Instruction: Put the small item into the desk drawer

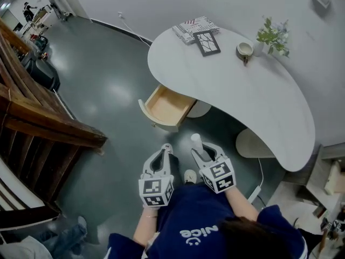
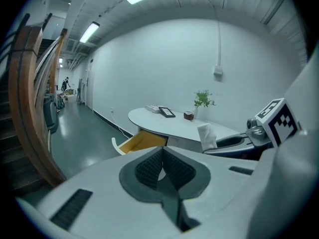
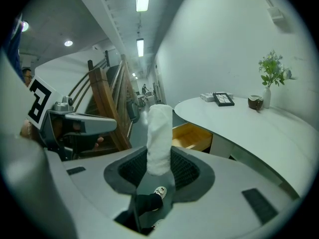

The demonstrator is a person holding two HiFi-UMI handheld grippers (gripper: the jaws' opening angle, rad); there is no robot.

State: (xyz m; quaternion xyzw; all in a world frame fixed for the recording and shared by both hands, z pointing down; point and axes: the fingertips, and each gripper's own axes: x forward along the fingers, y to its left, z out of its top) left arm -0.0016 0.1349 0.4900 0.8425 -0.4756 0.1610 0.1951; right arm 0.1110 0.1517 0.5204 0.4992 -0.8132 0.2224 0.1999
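Wooden staircase (image 1: 38, 117) fills the left edge; the left gripper (image 1: 165, 149) hovers above the grey floor (image 1: 108, 85), its jaws pressed together with nothing between them; just ahead, the wooden drawer (image 1: 167, 106) stands pulled open under the white desk (image 1: 259, 107); the right gripper (image 1: 200, 151), beside the left one, is clamped on a small white roll (image 1: 196, 140) that stands upright between its pads, short of the drawer; a picture frame (image 1: 207, 42), cup (image 1: 245, 49) and plant (image 1: 272, 34) sit along the desk's far side
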